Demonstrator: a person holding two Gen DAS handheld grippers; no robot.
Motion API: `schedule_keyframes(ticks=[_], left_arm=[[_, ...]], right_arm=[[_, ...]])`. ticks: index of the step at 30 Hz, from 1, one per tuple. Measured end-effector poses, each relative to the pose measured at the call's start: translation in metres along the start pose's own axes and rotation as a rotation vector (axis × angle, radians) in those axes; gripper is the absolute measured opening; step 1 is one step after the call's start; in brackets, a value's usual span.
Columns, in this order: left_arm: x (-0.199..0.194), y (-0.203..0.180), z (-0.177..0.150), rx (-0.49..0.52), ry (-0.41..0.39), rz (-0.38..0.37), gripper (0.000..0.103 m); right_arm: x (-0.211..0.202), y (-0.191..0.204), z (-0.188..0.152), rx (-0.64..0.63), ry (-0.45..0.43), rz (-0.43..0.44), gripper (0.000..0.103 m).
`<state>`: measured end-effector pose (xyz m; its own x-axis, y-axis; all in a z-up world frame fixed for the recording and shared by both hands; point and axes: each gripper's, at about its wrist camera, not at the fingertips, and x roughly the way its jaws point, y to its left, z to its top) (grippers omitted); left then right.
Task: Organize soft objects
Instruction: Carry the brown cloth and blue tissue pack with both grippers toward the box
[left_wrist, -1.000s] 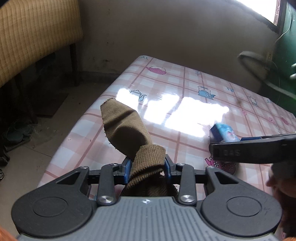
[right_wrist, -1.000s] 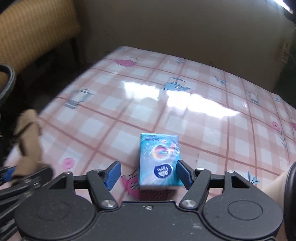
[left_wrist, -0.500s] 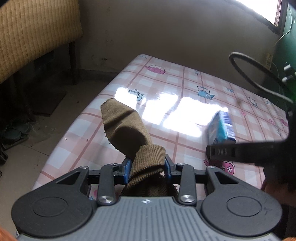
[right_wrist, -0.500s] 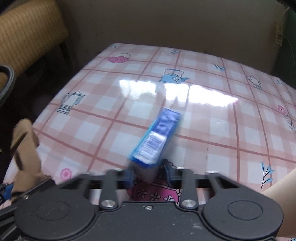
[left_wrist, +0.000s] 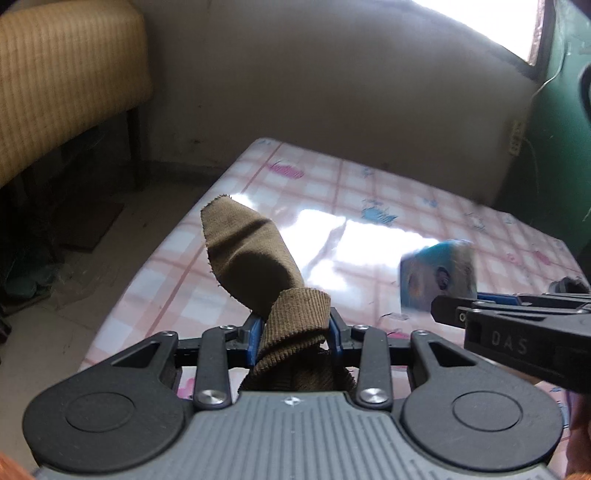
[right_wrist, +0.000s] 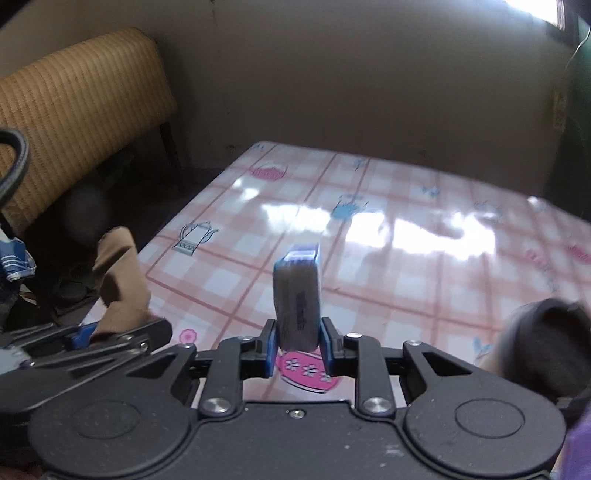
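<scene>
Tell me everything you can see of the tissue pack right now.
The tissue pack is a small soft pocket pack in glossy blue wrap with a colourful printed face, blurred in both views. It stands on edge, narrow side toward the right wrist camera, pinched near its lower end between the blue pads of the right claw, whose jaws have just been closing on it. It is held above the pink checked tablecloth, clear of it. Nothing else touches it; the brown sock is held apart in the left claw.
</scene>
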<state>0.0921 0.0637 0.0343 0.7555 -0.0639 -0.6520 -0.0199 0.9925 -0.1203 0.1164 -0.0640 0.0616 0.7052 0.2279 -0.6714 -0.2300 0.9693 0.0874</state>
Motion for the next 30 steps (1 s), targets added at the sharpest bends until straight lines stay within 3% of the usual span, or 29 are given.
schedule_keyframes(ticks=[4,10,18,20,21,22,24,25,30], left_arm=[[-0.009,-0.012,0.003,0.015,-0.005,-0.007,0.036],[-0.013,-0.011,-0.013,0.009,0.015,0.016,0.036],[-0.013,-0.005,-0.020,0.003,0.032,0.020,0.037],[-0.014,-0.005,-0.020,0.001,0.032,0.018,0.037],[-0.016,-0.005,-0.021,-0.001,0.031,0.019,0.037],[-0.017,-0.005,-0.021,-0.002,0.030,0.020,0.037],[-0.016,-0.005,-0.022,-0.008,0.031,0.021,0.037],[-0.016,-0.005,-0.023,-0.012,0.032,0.022,0.037],[-0.019,-0.011,-0.022,-0.013,0.032,0.018,0.037]], right_arm=[[-0.019,-0.016,-0.003,0.010,-0.004,0.025,0.029],[-0.016,-0.027,-0.050,-0.006,0.078,0.086,0.030],[0.006,-0.025,-0.069,-0.024,0.066,0.063,0.034],[0.017,-0.023,-0.066,-0.028,0.070,0.062,0.042],[0.019,-0.024,-0.067,-0.025,0.072,0.065,0.055],[0.022,-0.025,-0.068,-0.018,0.072,0.070,0.057],[0.029,-0.023,-0.067,-0.015,0.078,0.070,0.051],[0.031,-0.021,-0.067,-0.021,0.078,0.064,0.034],[0.014,-0.014,-0.059,-0.061,0.036,0.053,0.032]])
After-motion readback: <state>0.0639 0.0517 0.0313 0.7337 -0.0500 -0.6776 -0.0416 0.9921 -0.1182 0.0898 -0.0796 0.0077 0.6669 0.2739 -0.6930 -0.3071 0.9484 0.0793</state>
